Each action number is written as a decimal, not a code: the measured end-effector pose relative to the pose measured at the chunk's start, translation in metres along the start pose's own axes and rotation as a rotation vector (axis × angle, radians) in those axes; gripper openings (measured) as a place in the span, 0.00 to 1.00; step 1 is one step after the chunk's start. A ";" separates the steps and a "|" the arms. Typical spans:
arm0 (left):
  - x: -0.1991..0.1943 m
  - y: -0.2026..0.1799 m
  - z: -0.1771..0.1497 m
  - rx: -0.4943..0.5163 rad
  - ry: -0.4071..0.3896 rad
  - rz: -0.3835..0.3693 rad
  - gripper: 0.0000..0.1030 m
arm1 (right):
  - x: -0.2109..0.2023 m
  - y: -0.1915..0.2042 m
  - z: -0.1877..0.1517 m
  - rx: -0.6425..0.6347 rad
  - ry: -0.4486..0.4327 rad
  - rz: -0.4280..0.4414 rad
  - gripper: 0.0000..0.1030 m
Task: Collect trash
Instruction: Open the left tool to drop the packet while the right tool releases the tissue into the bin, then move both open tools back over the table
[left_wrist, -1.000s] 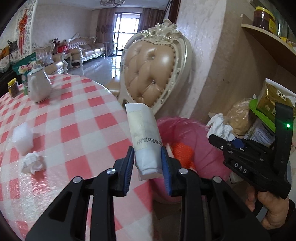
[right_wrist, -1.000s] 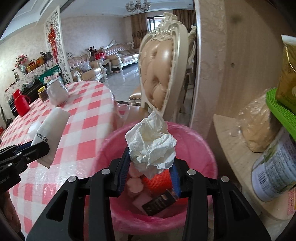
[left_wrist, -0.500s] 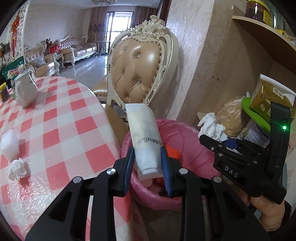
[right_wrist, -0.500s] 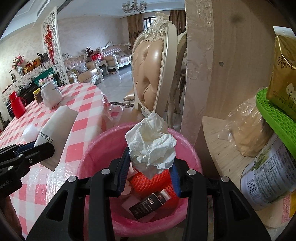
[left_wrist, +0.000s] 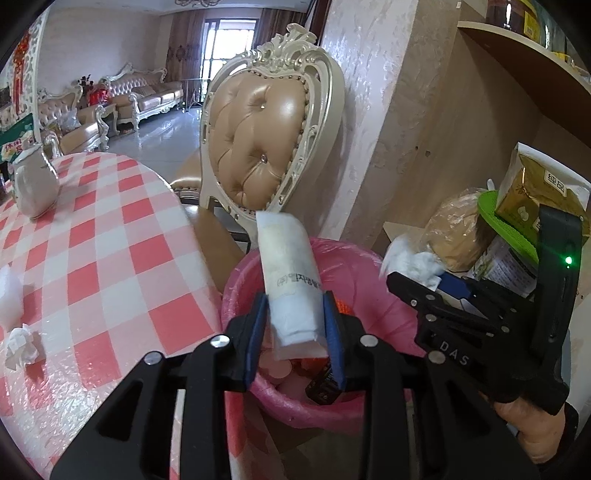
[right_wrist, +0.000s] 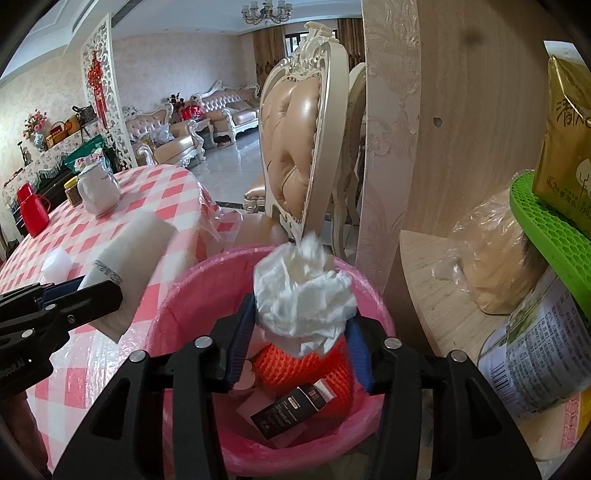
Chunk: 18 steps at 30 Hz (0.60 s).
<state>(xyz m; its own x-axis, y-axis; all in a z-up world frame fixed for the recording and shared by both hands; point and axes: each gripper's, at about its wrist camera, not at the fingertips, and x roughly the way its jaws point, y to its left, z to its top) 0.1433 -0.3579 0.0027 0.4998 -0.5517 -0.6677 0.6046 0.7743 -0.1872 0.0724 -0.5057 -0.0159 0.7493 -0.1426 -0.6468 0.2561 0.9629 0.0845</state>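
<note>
My left gripper (left_wrist: 295, 332) is shut on a white tube-shaped packet (left_wrist: 291, 280) with printed text, held over the near rim of the pink-lined trash bin (left_wrist: 365, 266). My right gripper (right_wrist: 299, 343) is shut on a crumpled white tissue (right_wrist: 303, 295) above the bin's opening (right_wrist: 177, 295). The bin holds an orange net (right_wrist: 295, 365), a black box (right_wrist: 291, 406) and pale scraps. The packet shows in the right wrist view (right_wrist: 129, 258) at the left, and the tissue shows in the left wrist view (left_wrist: 413, 262).
A red-checked table (left_wrist: 110, 258) at the left carries a crumpled tissue (left_wrist: 22, 347), a white foam piece (left_wrist: 7, 295) and a white jug (left_wrist: 35, 184). An ornate chair (left_wrist: 266, 136) stands behind the bin. A wooden shelf (right_wrist: 443, 280) with bags and a can is at the right.
Both grippers have moved closer to the bin with their loads. The left gripper has swung right off the table, so the packet now hangs over the bin's rim.
</note>
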 end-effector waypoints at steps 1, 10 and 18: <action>0.001 -0.001 0.000 -0.001 0.000 -0.001 0.34 | 0.002 -0.001 0.001 0.001 0.000 -0.001 0.52; -0.001 0.010 -0.001 -0.024 0.000 0.014 0.35 | -0.001 -0.004 0.001 0.010 -0.009 -0.002 0.58; -0.011 0.015 -0.005 -0.031 -0.011 0.024 0.35 | -0.011 0.003 -0.002 0.001 -0.017 0.005 0.63</action>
<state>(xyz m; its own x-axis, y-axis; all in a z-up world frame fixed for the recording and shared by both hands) 0.1439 -0.3389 0.0041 0.5209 -0.5359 -0.6644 0.5726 0.7967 -0.1937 0.0635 -0.5009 -0.0095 0.7608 -0.1415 -0.6334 0.2528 0.9635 0.0883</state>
